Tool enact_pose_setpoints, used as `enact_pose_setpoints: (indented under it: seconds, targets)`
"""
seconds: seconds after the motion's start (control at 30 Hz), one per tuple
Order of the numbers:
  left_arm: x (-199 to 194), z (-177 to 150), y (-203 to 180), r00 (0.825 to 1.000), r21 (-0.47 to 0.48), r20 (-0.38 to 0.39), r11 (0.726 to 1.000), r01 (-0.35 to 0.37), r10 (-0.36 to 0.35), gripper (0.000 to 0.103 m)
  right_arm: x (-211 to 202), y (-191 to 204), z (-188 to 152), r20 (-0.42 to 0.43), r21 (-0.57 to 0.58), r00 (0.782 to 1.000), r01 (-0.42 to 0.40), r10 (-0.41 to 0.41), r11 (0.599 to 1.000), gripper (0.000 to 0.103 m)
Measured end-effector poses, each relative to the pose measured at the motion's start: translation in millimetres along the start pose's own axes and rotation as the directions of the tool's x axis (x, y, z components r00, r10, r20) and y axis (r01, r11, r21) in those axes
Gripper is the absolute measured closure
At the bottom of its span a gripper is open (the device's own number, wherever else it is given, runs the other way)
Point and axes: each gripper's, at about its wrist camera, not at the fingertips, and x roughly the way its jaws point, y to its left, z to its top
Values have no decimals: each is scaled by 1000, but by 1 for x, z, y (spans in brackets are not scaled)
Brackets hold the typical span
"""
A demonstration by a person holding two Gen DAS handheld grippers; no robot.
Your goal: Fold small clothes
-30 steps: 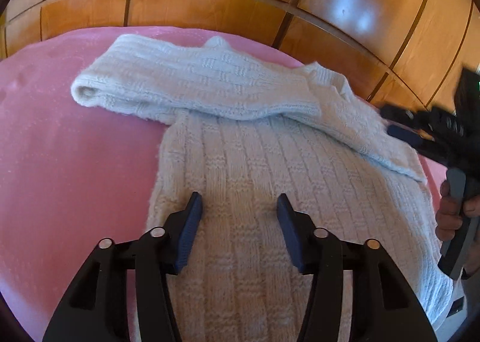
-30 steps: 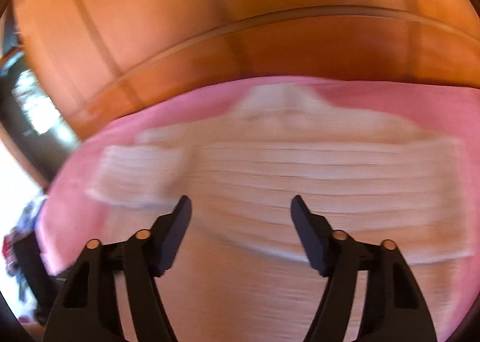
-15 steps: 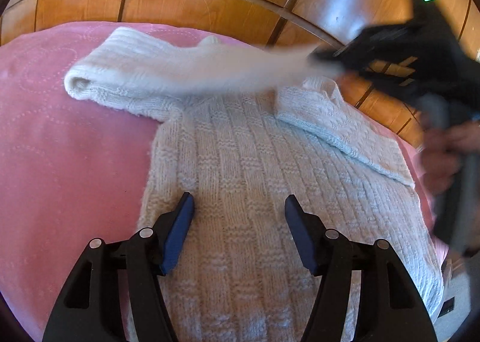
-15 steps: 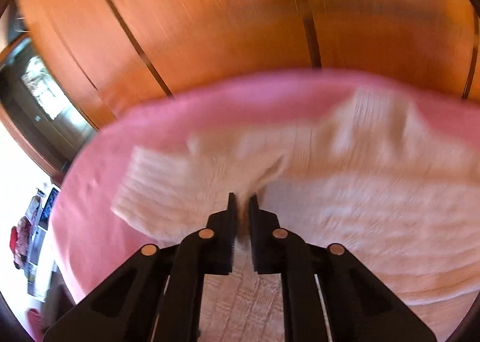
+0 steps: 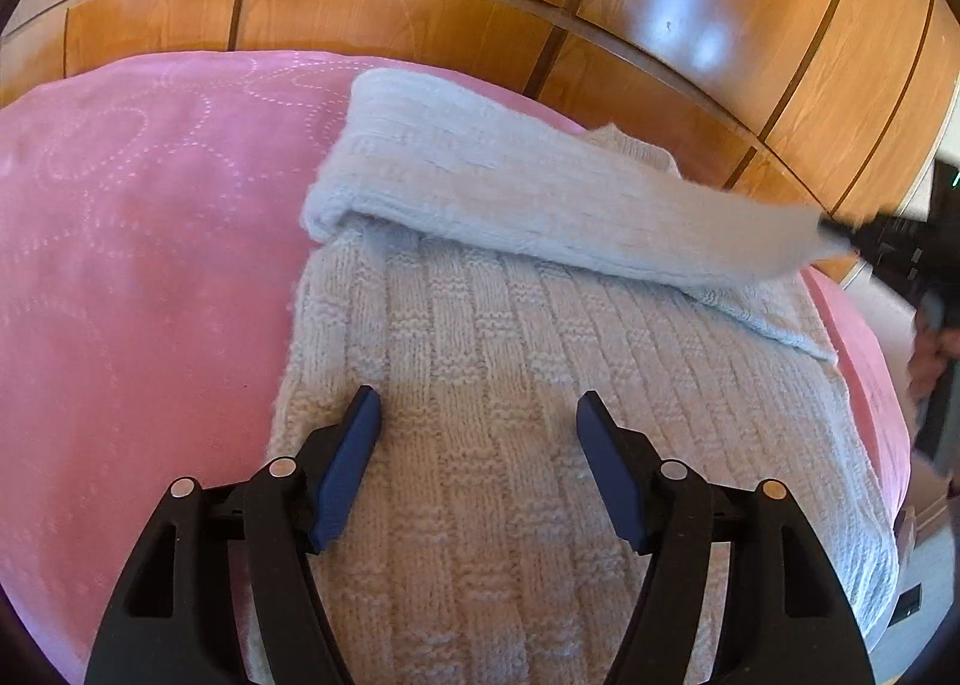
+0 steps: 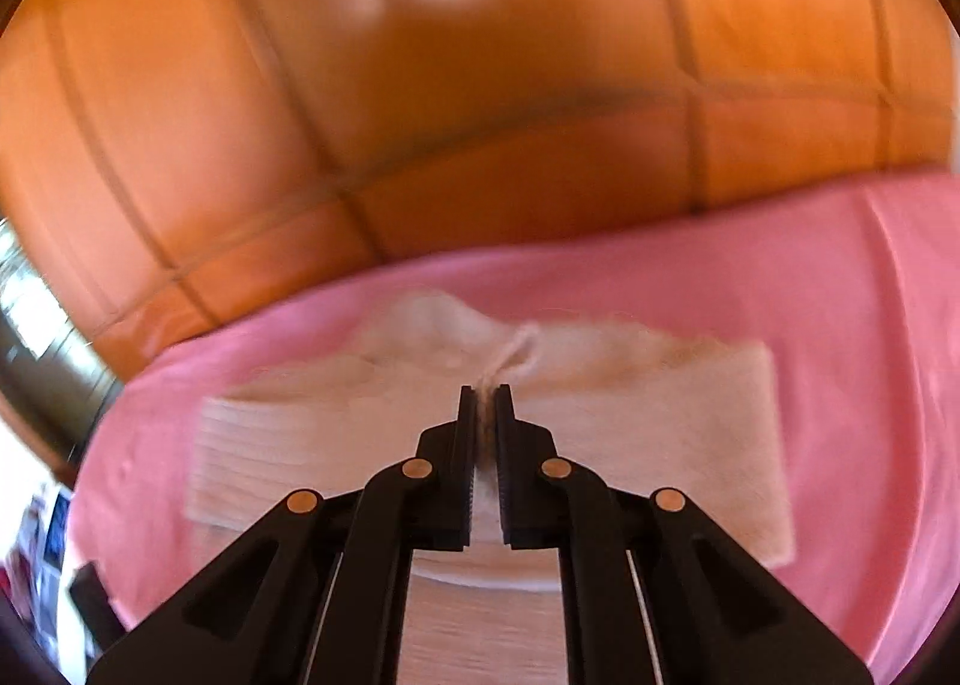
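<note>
sweater point(image 5: 510, 385) flat on pink bedspread point(image 5: 150, 265) | left gripper point(image 5: 477, 415) jaws apart, hovering over its body | right gripper point(image 6: 486, 406) clamped on sleeve point(image 5: 540, 205), stretched across top

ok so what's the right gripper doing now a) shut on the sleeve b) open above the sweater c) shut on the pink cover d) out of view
a: the right gripper has its jaws closed with a pinch of the white knit sleeve between them, and the left wrist view shows that sleeve drawn across the sweater toward it.
</note>
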Motion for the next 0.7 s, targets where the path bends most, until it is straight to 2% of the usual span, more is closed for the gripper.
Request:
enact_pose_setpoints:
  seconds: [0.13, 0.23, 0.33, 0.4, 0.47, 0.5, 0.6, 0.63, 0.7]
  targets:
    - [1, 0, -6, 1000, 10, -5, 1000, -17, 17, 36, 28, -30, -16, -75, 80, 995, 65, -59, 995, 97]
    - [2, 4, -13, 998, 29, -33, 998, -47, 48, 36, 34, -50, -25, -88, 108, 988, 138, -129, 984, 99]
    - [-5, 12, -18, 997, 37, -59, 998, -50, 52, 36, 32, -61, -28, -94, 125, 985, 157, -146, 980, 100]
    - [-15, 24, -16, 999, 9, -28, 1000, -17, 17, 36, 20, -57, -26, -65, 101, 986, 160, -154, 982, 93]
    - [-22, 36, -15, 999, 7, 16, 1000, -28, 28, 36, 6, -46, -24, -12, 74, 989, 146, -145, 987, 82]
    - [-21, 46, -13, 999, 8, 33, 999, -39, 38, 36, 2, -39, -25, 7, 65, 991, 134, -135, 989, 79]
    - [-9, 65, -8, 997, -13, 38, 998, -66, 67, 37, -1, -11, -27, 24, -11, 996, 86, -86, 996, 62]
    - [-5, 71, -8, 997, -12, 43, 998, -67, 68, 38, 2, -1, -28, 22, -47, 997, 78, -78, 996, 57]
    - [6, 84, -11, 996, 12, 47, 997, -81, 80, 47, 14, 18, -32, 7, -124, 997, 76, -75, 989, 56]
